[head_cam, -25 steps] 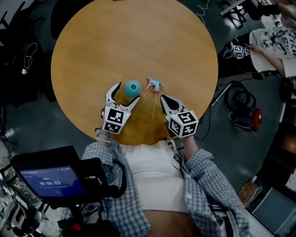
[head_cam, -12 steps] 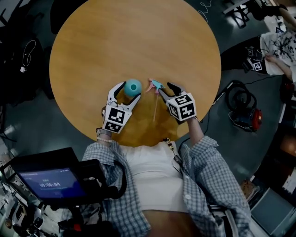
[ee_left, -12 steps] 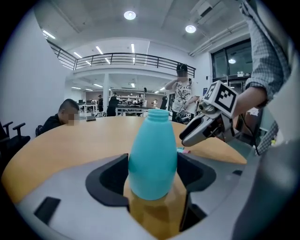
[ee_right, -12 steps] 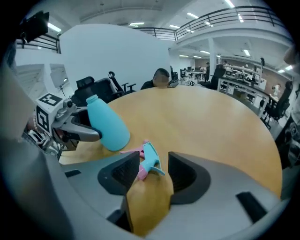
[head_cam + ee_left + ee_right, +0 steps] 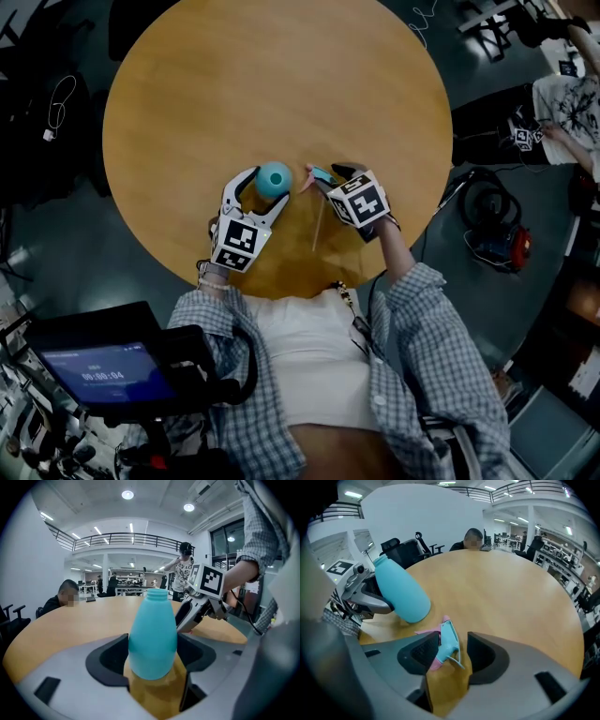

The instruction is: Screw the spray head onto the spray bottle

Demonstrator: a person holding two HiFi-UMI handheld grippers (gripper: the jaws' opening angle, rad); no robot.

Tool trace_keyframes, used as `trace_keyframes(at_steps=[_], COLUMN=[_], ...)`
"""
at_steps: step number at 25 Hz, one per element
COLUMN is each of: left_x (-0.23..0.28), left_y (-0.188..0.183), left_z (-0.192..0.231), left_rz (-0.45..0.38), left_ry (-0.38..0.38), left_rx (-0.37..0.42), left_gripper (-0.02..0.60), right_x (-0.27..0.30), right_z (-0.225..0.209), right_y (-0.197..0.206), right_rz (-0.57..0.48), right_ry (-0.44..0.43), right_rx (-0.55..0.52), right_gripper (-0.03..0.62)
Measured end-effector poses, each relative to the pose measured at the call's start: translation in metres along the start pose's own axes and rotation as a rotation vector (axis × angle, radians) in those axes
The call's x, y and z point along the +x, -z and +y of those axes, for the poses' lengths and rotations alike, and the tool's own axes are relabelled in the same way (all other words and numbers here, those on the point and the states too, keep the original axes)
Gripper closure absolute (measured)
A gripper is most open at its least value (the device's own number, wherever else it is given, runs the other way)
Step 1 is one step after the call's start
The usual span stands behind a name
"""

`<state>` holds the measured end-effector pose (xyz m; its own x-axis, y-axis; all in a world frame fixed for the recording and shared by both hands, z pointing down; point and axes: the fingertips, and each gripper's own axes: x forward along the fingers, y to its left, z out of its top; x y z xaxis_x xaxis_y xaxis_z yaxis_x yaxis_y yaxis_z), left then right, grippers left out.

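Left gripper [image 5: 263, 190] first: its jaws have just been closing and now sit wide on either flank of the bottle [image 5: 152, 634], pads against its belly, so that one reads as held. The bottle is plain teal, upright on the table [image 5: 281, 84], with its threaded neck bare and open at the top.

Just to its right, apart from it, the spray head [image 5: 449, 644] lies on its side. It has a teal body and a pink trigger, and its thin tube [image 5: 317, 225] trails back toward the person, so the long axis runs away from the table's middle.

Right gripper [image 5: 454, 651] is right over it, tilted down. Its jaws have just been opening, with the head lying between them and not yet pinched. This is clearly the right hand's pick: close on the body, then lift it across to the neck.
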<state>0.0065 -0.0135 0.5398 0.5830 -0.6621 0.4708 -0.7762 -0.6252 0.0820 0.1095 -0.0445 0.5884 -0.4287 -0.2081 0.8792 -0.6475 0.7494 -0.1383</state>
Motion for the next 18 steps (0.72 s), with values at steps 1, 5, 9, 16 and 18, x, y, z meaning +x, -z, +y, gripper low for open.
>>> trace_keyframes(at_steps=[1, 5, 9, 16, 18], left_x=[0.000, 0.000, 0.002, 0.004, 0.006], left_y=[0.000, 0.000, 0.000, 0.000, 0.000], left_z=[0.000, 0.001, 0.001, 0.002, 0.003], left_rz=[0.000, -0.003, 0.004, 0.010, 0.010], left_ry=[-0.001, -0.002, 0.002, 0.010, 0.014], left_rx=[0.000, 0.003, 0.009, 0.017, 0.019], left_gripper=[0.245, 0.245, 0.245, 0.245, 0.245], right_x=[0.001, 0.004, 0.000, -0.024, -0.039], right_z=[0.003, 0.012, 0.006, -0.003, -0.005], right_y=[0.000, -0.001, -0.004, -0.018, -0.031], right_rz=[0.008, 0.039, 0.019, -0.140, -0.219], right_ry=[-0.009, -0.058, -0.055, 0.042, 0.088], right_rx=[-0.022, -0.064, -0.033, -0.065, -0.098], right_gripper=[0.416, 0.465, 0.485, 0.487, 0.487])
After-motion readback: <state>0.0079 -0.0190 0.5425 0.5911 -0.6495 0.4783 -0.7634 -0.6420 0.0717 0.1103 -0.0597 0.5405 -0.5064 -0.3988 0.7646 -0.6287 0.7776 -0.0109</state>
